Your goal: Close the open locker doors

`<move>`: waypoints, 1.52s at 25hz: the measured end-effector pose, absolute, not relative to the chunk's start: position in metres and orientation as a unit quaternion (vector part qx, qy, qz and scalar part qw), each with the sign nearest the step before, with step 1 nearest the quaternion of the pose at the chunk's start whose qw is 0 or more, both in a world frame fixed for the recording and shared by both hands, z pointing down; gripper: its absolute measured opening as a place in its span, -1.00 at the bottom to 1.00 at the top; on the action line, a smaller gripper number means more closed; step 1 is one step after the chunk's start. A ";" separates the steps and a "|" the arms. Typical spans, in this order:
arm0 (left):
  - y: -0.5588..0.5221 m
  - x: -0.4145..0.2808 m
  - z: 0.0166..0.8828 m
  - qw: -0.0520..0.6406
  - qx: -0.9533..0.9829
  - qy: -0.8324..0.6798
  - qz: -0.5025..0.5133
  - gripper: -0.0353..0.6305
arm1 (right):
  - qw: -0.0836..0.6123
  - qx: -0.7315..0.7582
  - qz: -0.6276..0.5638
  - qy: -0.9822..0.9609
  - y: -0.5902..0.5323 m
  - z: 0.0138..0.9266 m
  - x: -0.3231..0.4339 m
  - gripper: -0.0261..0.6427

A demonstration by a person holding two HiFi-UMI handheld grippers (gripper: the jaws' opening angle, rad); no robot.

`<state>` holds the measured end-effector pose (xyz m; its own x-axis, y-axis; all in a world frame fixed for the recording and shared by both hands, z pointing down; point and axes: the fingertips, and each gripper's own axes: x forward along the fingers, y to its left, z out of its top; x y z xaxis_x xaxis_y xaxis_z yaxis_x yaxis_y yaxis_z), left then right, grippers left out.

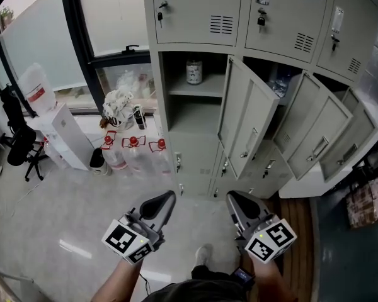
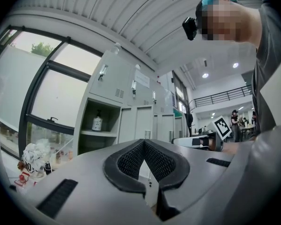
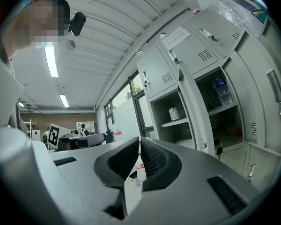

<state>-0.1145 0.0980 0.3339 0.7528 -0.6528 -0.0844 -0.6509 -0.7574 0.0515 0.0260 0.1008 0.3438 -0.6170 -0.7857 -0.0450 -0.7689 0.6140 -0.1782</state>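
I hold both tools low in front of the locker bank (image 1: 195, 17), well apart from it. The left hand-held gripper (image 1: 166, 199) is closed: in its own view the ribbed pads (image 2: 131, 161) meet at the tip with nothing between them. The right hand-held gripper (image 1: 233, 197) is likewise closed and empty, its pads (image 3: 152, 157) touching at the tip. Three doors in the middle row stand open, swung outward: the left open door (image 1: 247, 124), the middle open door (image 1: 320, 128) and the right open door (image 1: 358, 137). A jar (image 1: 194, 72) stands on the shelf of the leftmost open compartment. The upper-row doors are shut. Water bottles (image 1: 133, 153) stand on the floor just left of the lockers.
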 end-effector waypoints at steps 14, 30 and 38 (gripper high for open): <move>0.018 -0.088 0.329 0.010 0.933 -0.356 -0.048 -0.87 | 0.055 -0.411 -0.086 0.906 0.033 0.347 0.040 -0.87; -0.022 -0.073 0.341 0.025 0.940 -0.337 -0.038 -0.87 | 0.052 -0.458 -0.085 0.884 0.009 0.360 0.076 -0.87; -0.045 -0.076 0.344 0.031 0.953 -0.298 -0.037 -0.87 | 0.057 -0.535 -0.077 0.839 -0.002 0.356 0.103 -0.86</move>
